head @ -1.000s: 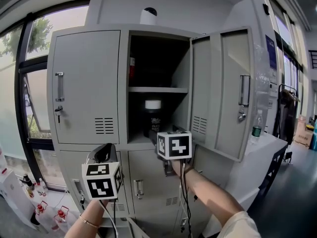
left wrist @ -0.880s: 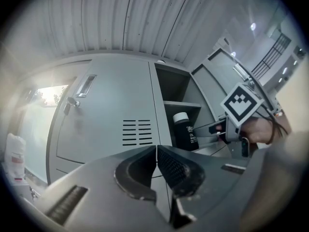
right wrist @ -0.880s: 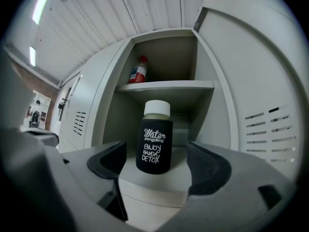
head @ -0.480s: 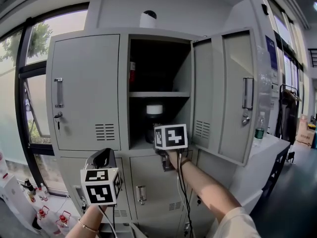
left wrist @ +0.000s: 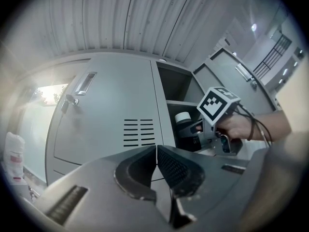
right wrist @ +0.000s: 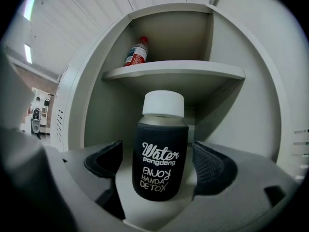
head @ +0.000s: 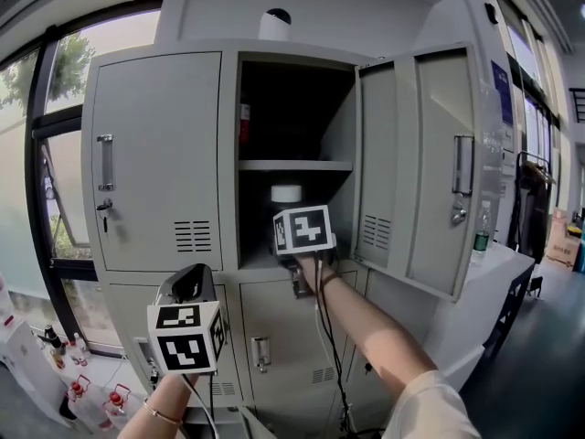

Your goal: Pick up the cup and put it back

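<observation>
The cup (right wrist: pixel 160 153) is a bottle in a black printed sleeve with a white lid. It stands upright on the lower shelf of the open locker compartment (head: pixel 294 167); in the head view only its lid (head: pixel 286 193) shows above the marker cube. My right gripper (right wrist: pixel 161 162) reaches into the compartment. Its jaws are opening with the cup between them, and a gap shows on each side of the sleeve. My left gripper (left wrist: pixel 157 163) is shut on nothing and is held low in front of the closed left door (head: pixel 160 158).
A red-labelled bottle (right wrist: pixel 136 52) stands on the upper shelf (right wrist: pixel 178 71). The locker door (head: pixel 420 163) hangs open to the right of my right arm. A white object (head: pixel 274 26) sits on top of the locker. Bottles (head: pixel 82 396) stand on the floor at the lower left.
My right gripper has moved left and a little up, further into the compartment by the cup. The left gripper has hardly moved.
</observation>
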`<state>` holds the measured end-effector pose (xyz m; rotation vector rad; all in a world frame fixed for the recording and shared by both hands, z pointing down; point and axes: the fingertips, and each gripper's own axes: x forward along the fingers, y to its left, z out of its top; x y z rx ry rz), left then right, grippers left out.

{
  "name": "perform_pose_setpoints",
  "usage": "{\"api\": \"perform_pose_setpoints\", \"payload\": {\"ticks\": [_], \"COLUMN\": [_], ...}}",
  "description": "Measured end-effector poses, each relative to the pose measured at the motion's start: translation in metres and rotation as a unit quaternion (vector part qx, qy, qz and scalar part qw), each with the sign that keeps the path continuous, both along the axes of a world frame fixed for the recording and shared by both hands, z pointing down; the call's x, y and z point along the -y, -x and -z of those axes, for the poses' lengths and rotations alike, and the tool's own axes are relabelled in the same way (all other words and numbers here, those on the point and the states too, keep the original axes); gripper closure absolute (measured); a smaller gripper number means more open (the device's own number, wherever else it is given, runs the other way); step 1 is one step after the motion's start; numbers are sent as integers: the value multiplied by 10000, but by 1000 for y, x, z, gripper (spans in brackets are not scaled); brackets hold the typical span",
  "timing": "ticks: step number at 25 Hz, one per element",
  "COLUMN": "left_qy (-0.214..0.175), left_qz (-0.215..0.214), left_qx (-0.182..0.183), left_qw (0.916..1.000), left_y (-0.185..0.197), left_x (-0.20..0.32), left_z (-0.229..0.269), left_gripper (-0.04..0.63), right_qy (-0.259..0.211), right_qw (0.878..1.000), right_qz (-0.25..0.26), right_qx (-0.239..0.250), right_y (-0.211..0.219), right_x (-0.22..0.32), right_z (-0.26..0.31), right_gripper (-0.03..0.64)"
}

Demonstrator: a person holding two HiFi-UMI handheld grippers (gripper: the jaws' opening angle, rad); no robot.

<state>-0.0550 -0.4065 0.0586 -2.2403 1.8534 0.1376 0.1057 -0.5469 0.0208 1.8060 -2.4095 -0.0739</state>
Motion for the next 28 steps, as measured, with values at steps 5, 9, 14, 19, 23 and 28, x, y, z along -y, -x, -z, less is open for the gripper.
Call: {"api": "perform_pose_setpoints", "payload": {"ticks": [5,9,14,19,23,28], "left_qy": [-30,-59,-27,35,38,58], "left_qz": [-16,18,24,7,36,84], "left_qx": [22,55,57,-18,-63,-121], "left_qw": [10000,10000,10000,10000,10000,9999], "left_y": [0,2,4,3,4,6], "left_x": [-3,-4,-2,1,2,2], "left_z": [3,5,5,0,-2,-5], "left_gripper": [583,583,584,584,584,584], "right_qy": [256,375,482,558,595,564], "right_qw": [9993,9991,9984,9979,9974,9980], "right_qz": [27,1,71,127,191,120], "right_qx": [283,172,290,295,358,270], "right_y": [0,3,6,6,8,5], "right_x": [15,22,33,42,41,41], "right_z": [-6,-7,-6,-8,-8,-7], "right_gripper": [175,172,172,172,172,202]}}
